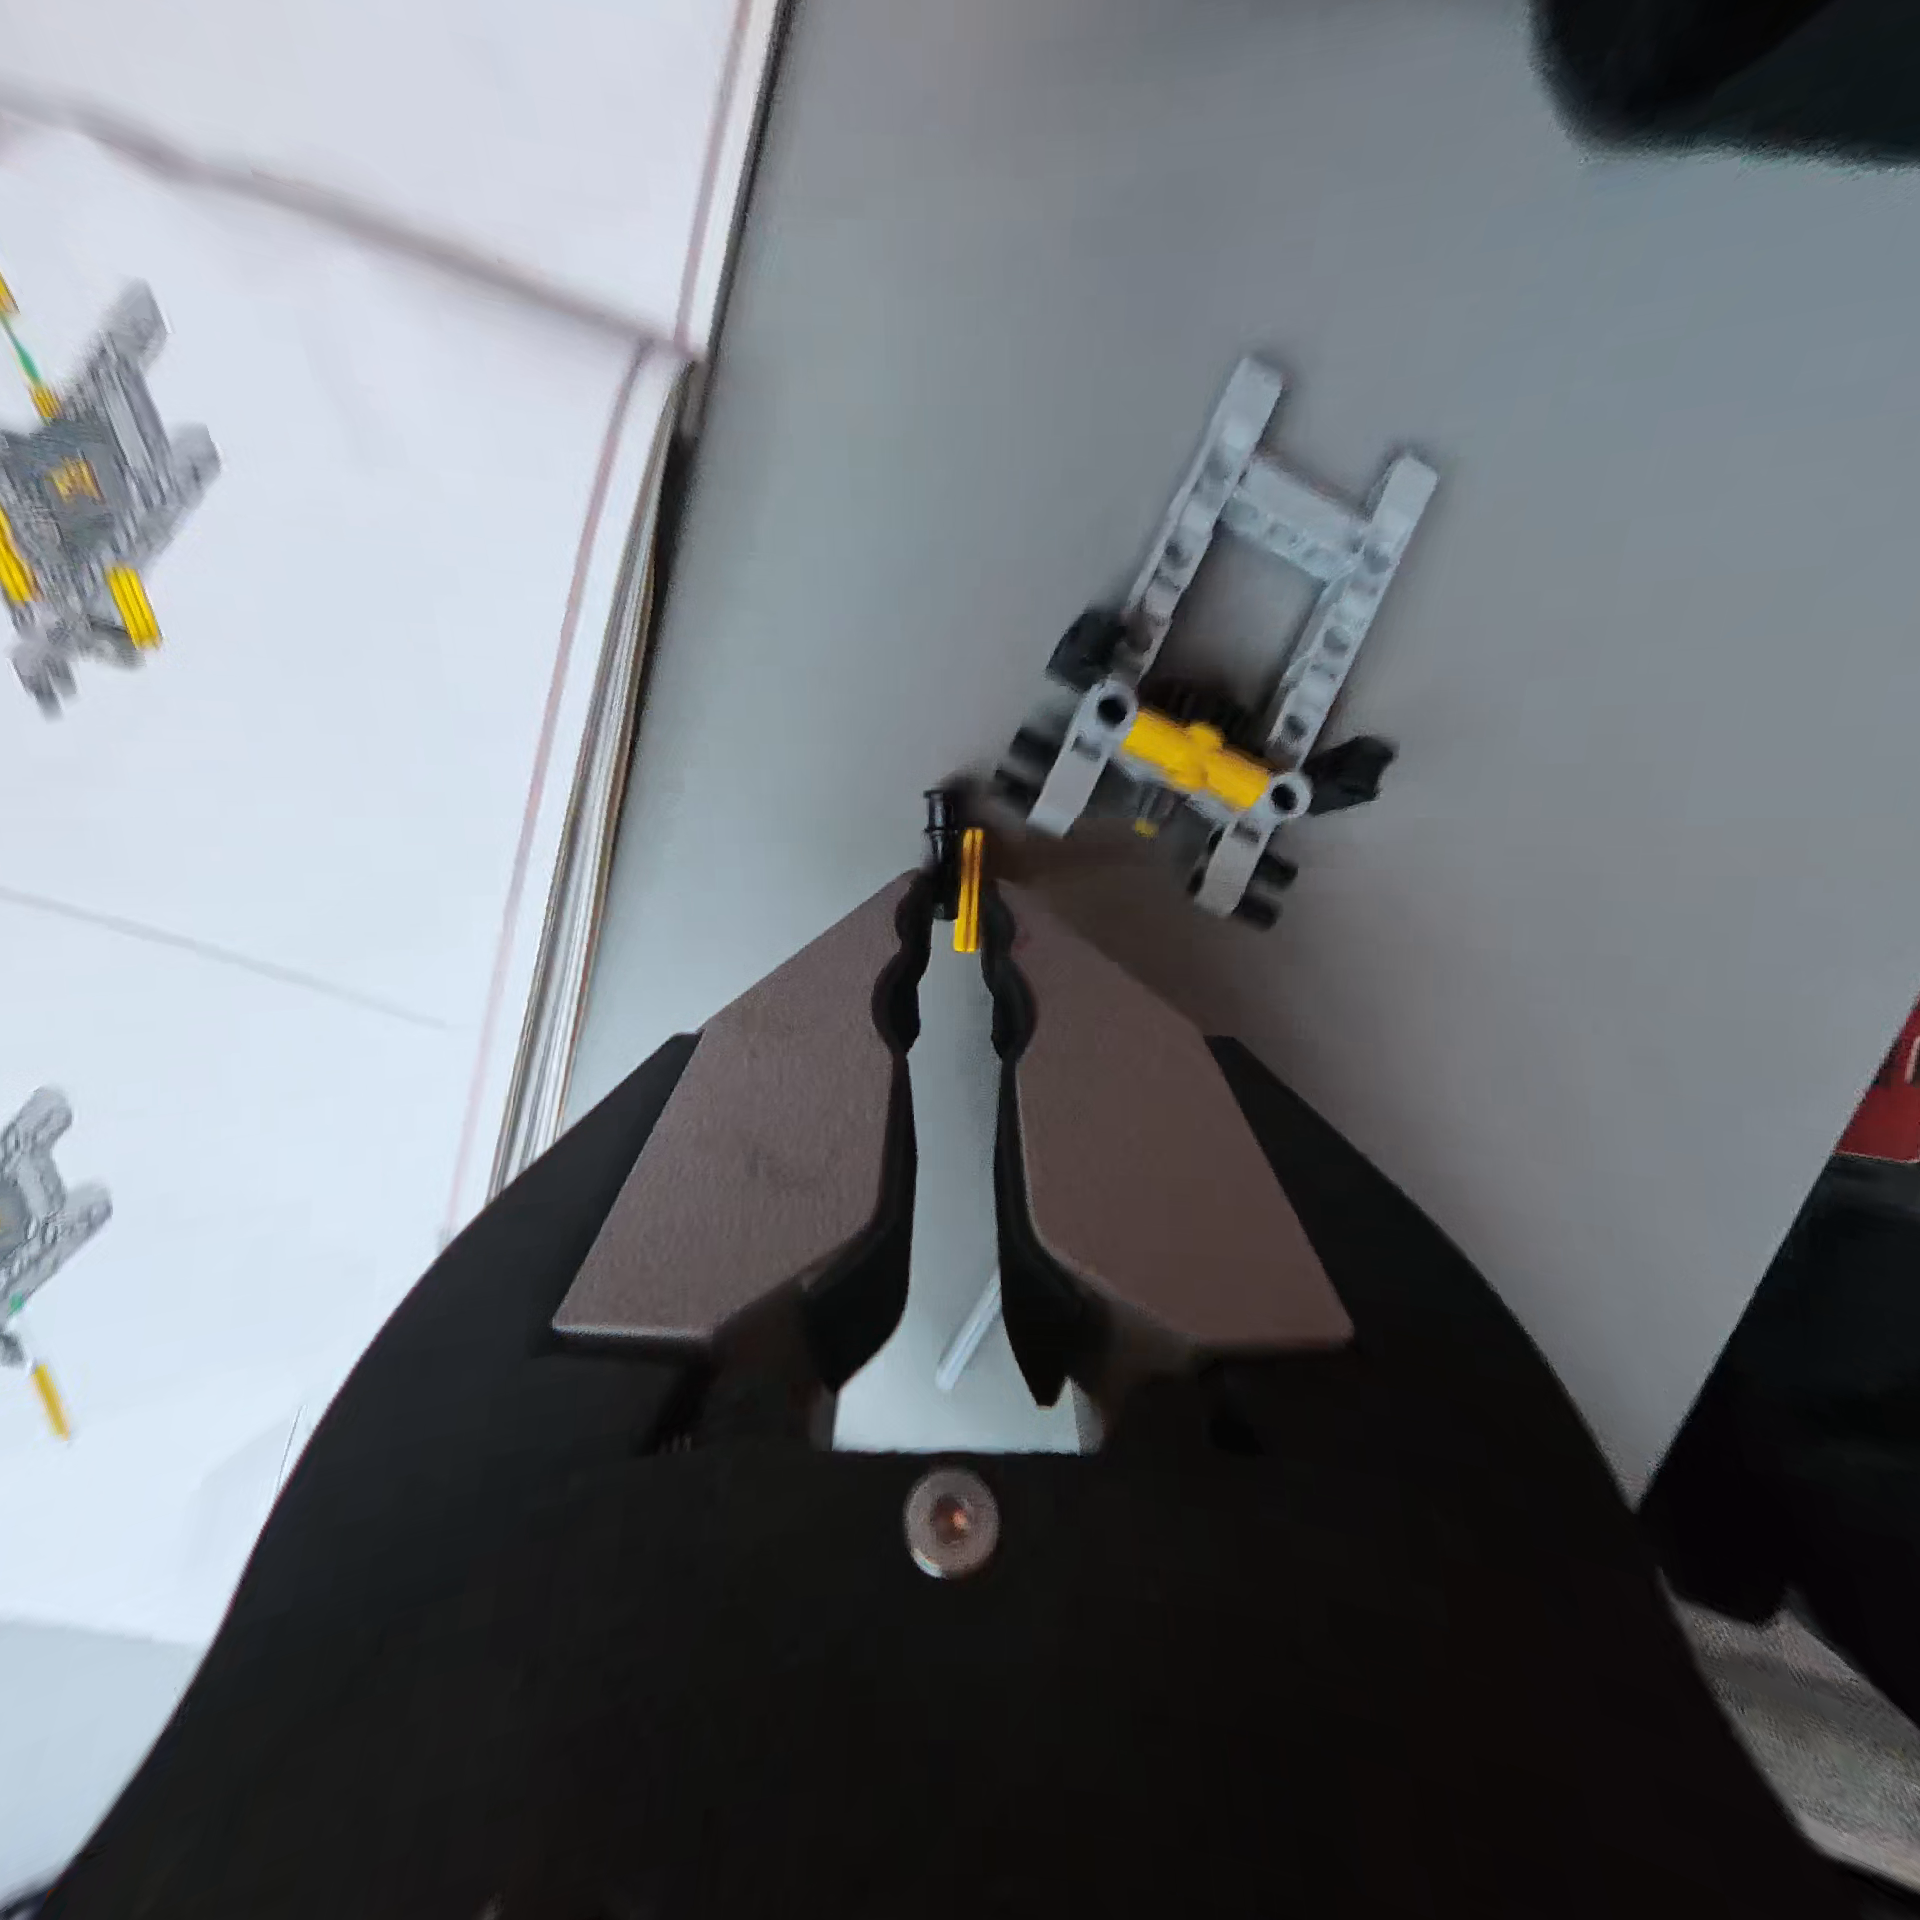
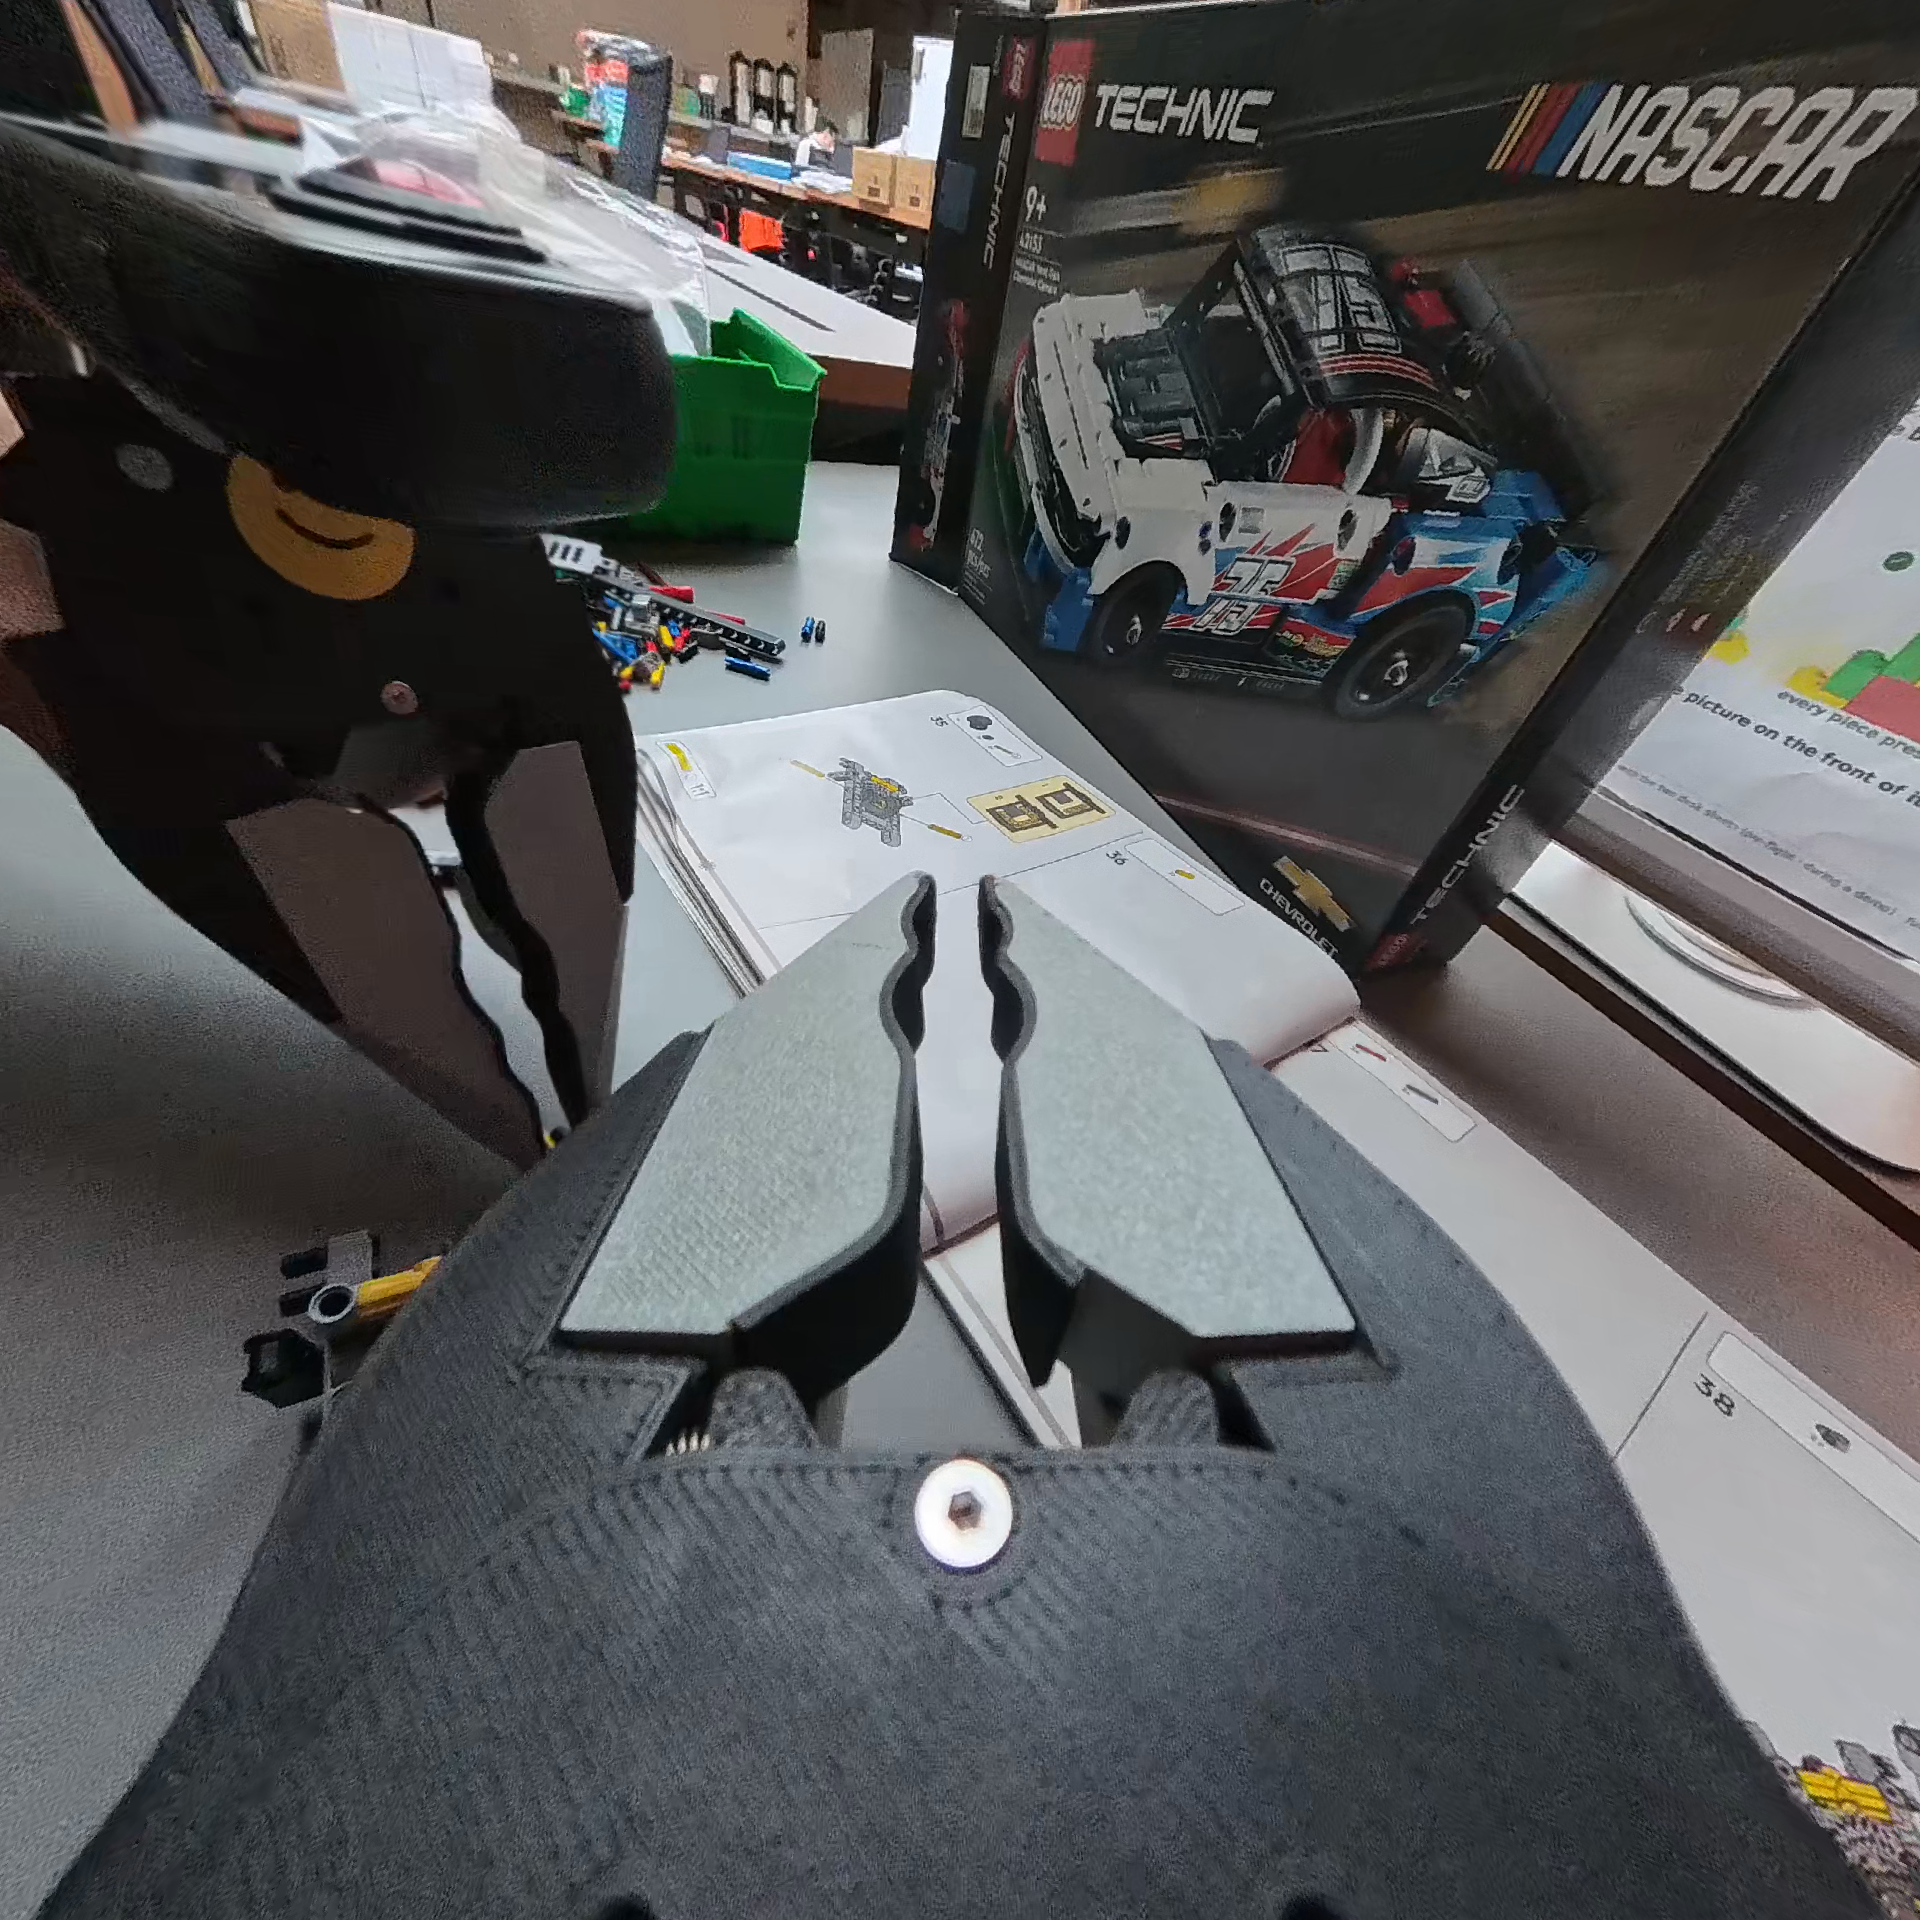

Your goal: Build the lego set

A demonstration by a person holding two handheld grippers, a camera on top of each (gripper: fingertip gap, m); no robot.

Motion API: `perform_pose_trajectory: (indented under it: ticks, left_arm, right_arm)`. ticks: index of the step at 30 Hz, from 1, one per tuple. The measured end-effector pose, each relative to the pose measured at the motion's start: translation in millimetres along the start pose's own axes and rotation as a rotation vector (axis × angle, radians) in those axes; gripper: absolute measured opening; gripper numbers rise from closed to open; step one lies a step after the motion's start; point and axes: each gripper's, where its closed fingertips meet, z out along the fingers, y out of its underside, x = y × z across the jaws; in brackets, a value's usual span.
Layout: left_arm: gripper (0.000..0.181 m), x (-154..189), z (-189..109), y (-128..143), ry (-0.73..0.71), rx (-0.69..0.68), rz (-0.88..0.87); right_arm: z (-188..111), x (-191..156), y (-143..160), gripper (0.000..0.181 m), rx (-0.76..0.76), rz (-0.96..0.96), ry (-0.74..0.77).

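Your left claw (image 1: pixel 958 883) points steeply down at the grey tabletop (image 1: pixel 1039 260), its brown fingers (image 1: pixel 790 1122) drawn in until only a thin gap shows at the tips. It is clenched on a short yellow rod (image 1: pixel 970 890), which stands between the tips alongside a thin black pin (image 1: pixel 939 831) that sticks out past them. Just beyond the tips, to the right, lies the part-built grey frame (image 1: pixel 1247 582), with a yellow bar (image 1: pixel 1195 764) across its near end and black pieces at its corners. It rests flat on the tabletop, apart from the claw. The open instruction booklet (image 1: pixel 312 727) lies to the left.

Your right claw (image 2: pixel 956 894) is held low and nearly level, aimed over the booklet (image 2: pixel 935 810). Its grey fingers (image 2: pixel 779 1122) stand a little apart, and it is released, gripping nothing. The left claw (image 2: pixel 551 1127) comes down at the left of this view, tips near the tabletop. The frame's corner (image 2: pixel 332 1299) peeks out by the right claw's near left edge. Farther off stands the set's box (image 2: pixel 1351 468), upright on the right, with a heap of loose pieces (image 2: pixel 665 623) and a green bin (image 2: pixel 738 447) behind.
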Motion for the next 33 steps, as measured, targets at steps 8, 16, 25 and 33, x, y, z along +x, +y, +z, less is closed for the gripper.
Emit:
perform_pose_trajectory:
  ticks: [8,16,25,33]
  left_arm:
    - [0.009,-2.2,-22.1,-4.9,0.059,0.041,-0.047]
    - [0.017,-118.1,-110.9,71.9,-0.215,-0.033,-0.227]
    - [0.009,-175.4,-111.9,161.8,-0.211,-0.141,-0.425]
    - [0.007,-177.2,-92.5,180.4,-0.224,-0.251,-0.363]
  right_arm:
    - [0.5,-2.3,-1.1,0.005,-0.001,-0.015,-0.001]
    - [1.2,-1.4,0.1,0.006,-0.005,-0.003,-0.002]
    - [3.4,-0.8,3.9,0.005,-0.02,0.0,-0.002]
    - [4.4,-1.0,5.1,0.005,-0.025,0.003,-0.005]
